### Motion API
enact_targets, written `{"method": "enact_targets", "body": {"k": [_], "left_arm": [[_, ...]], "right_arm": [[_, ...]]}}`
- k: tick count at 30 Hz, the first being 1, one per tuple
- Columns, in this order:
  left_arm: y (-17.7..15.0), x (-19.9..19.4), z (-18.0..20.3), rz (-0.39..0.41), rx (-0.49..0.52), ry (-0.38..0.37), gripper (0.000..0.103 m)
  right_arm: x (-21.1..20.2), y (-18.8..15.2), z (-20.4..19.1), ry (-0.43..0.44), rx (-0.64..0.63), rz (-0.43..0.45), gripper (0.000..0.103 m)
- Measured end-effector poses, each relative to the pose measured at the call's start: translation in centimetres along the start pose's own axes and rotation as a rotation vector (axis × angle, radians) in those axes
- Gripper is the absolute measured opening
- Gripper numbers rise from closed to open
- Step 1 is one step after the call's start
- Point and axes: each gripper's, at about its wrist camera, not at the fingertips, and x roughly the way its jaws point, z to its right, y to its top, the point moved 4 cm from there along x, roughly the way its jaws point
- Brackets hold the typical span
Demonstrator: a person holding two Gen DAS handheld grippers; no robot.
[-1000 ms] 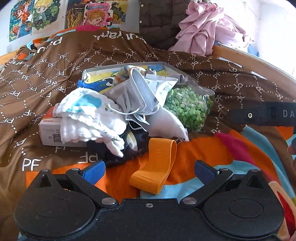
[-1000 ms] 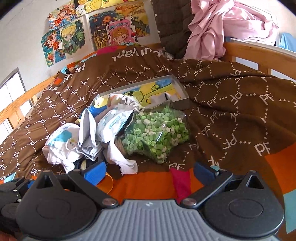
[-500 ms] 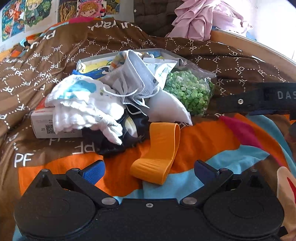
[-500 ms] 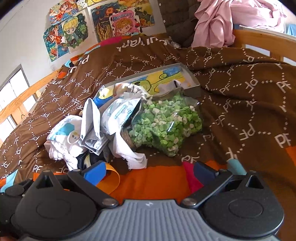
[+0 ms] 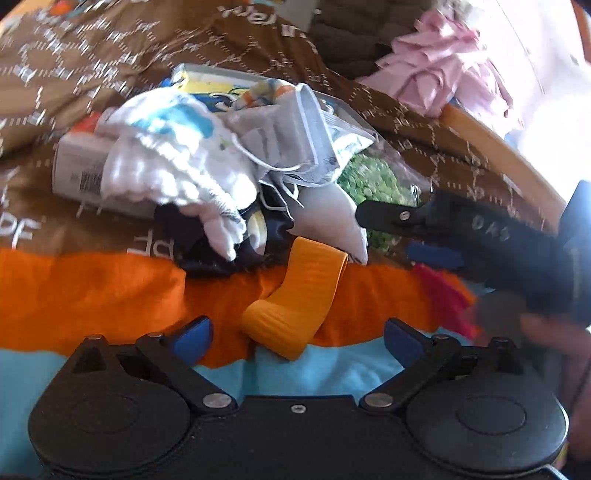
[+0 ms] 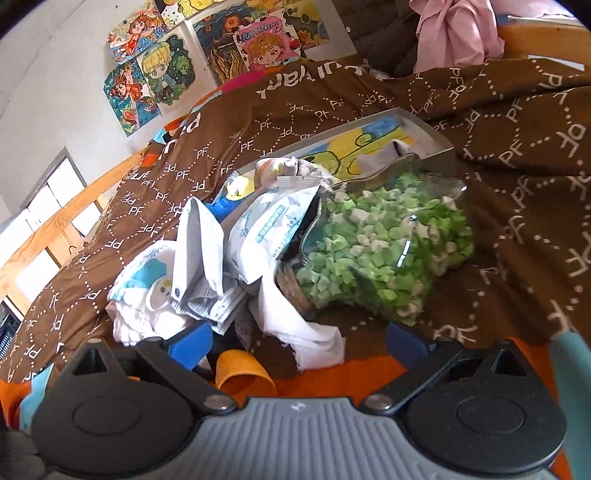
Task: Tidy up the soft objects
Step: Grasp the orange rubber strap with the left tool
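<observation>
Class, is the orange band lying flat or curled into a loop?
Curled: the orange band arches up off the bedspread, its near end rolled.

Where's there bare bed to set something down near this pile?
Free: the blanket right of the green bag, and the orange stripe left of the orange band. Crowded: the pile between box and bag.

White wall hung with cartoon posters, daylit window at left, wooden bed rail, brown patterned quilt, pink cloth heap.
</observation>
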Motion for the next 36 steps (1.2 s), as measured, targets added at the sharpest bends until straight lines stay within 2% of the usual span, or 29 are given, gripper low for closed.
{"method": "enact_targets", "body": {"k": [3, 6, 8, 12, 16, 19, 21, 23, 28, 32, 36], "left_arm": [[0.0, 0.0, -0.3, 0.005, -0.068, -0.01, 0.089], [-0.1, 0.0, -0.8, 0.008, -0.159, -0.009, 0.078], [-0.3, -0.2, -1.0, 0.022, -0.217, -0.02, 0.071], [-0.3, -0.3, -1.3, 0.053, -0.312, -0.064, 0.071], [-0.2, -0.1, -1.4, 0.053, -0.368, -0.068, 0.07], [-0.3, 0.2, -1.4, 0.053, -0.396, -0.055, 0.066], [-0.4, 0.6, -1.5, 0.044, -0.416, -0.029, 0.059], [-0.5, 0.9, -1.7, 0.03, -0.432, -0.014, 0.044], [-0.4, 1.3, -1.9, 0.021, -0.435, -0.003, 0.042], [-0.3, 1.5, -2.2, 0.023, -0.457, 0.005, 0.032], [-0.5, 1.4, -2.4, 0.025, -0.456, 0.019, 0.026]], "right_arm": [[0.7, 0.1, -0.4, 0.004, -0.021, 0.014, 0.094], [1.2, 0.1, -0.9, 0.01, -0.056, 0.016, 0.088], [1.5, 0.0, -1.2, 0.02, -0.065, 0.007, 0.079], [1.9, -0.2, -1.7, 0.025, -0.082, -0.001, 0.066], [2.4, -0.3, -1.7, 0.023, -0.083, -0.004, 0.055], [2.5, -0.3, -1.7, 0.017, -0.087, -0.008, 0.05], [2.6, -0.4, -1.8, 0.014, -0.093, -0.01, 0.046], [2.7, -0.4, -1.8, 0.009, -0.099, -0.015, 0.043], [2.9, -0.5, -1.9, 0.006, -0.107, -0.019, 0.033], [3.0, -0.6, -1.8, 0.003, -0.111, -0.022, 0.018], [2.9, -0.6, -1.9, -0.008, -0.123, -0.019, 0.011]]}}
